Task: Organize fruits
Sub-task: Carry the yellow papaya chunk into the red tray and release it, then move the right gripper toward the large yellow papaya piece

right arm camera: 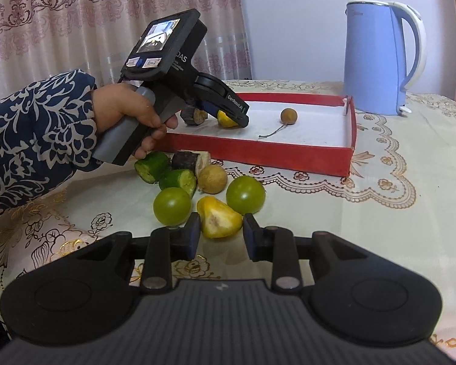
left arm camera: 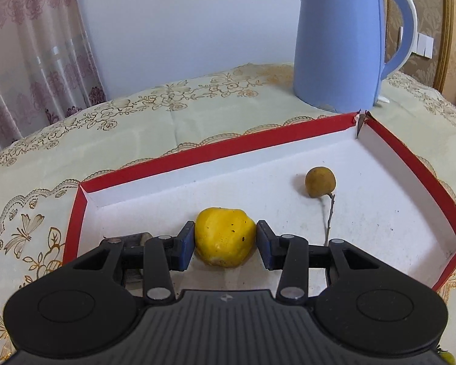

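Inside the red-walled tray (left arm camera: pixel 215 152), a yellow fruit piece (left arm camera: pixel 225 243) sits low over the white floor. My left gripper (left arm camera: pixel 225 237) is shut on it, a blue pad against each side. The right wrist view shows that gripper (right arm camera: pixel 231 115) reaching into the tray (right arm camera: pixel 258 149), held by a person's hand (right arm camera: pixel 121 103). My right gripper (right arm camera: pixel 220 231) is shut on a yellow fruit wedge (right arm camera: pixel 219 219) on the tablecloth. A brown round fruit (left arm camera: pixel 320 181) with a long stem lies further into the tray. A dark stubby piece (right arm camera: pixel 194 116) lies at the tray's left end.
Loose on the cloth in front of the tray are two green round fruits (right arm camera: pixel 172 206) (right arm camera: pixel 245 194), two cucumber chunks (right arm camera: pixel 152 165), a dark cane piece (right arm camera: pixel 187 159) and a brown round fruit (right arm camera: pixel 212 179). A blue kettle (right arm camera: pixel 377 57) stands behind the tray's far corner.
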Available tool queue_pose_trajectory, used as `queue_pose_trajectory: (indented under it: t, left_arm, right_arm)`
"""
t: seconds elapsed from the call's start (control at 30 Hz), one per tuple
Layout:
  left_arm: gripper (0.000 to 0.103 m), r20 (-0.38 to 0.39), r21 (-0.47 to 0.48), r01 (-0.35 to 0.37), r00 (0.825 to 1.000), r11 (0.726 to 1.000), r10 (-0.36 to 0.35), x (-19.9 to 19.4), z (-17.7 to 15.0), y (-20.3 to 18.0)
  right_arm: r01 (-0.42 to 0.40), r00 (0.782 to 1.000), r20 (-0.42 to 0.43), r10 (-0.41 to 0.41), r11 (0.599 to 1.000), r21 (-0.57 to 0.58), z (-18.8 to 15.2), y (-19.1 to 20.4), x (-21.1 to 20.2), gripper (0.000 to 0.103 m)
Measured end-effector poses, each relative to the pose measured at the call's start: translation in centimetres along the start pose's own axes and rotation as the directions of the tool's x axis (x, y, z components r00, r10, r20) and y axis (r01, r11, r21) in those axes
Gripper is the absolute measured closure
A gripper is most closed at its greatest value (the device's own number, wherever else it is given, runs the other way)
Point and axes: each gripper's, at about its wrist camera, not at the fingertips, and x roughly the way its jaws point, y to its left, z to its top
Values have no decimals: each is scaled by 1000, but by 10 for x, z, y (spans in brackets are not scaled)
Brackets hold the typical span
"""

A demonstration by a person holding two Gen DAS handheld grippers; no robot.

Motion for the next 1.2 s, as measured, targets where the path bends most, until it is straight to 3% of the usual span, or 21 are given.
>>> queue_pose_trajectory:
  t: [0.5,1.07,1.2]
  left_arm:
    - [60,8,-21,33,999,999,-32,-2,-2,6]
    - [60,211,-127,114,974,985,-86,-61,-18,29]
    - [60,235,-169,127,968,977,-85,-67,-29,39]
  right_arm:
    - [31,1000,-4,-31,999,-34,12,4,-11,79]
    - [35,997,-68,-38,998,-48,16,11,9,81]
    - [48,996,-78,-52,998,-47,20,13,28,75]
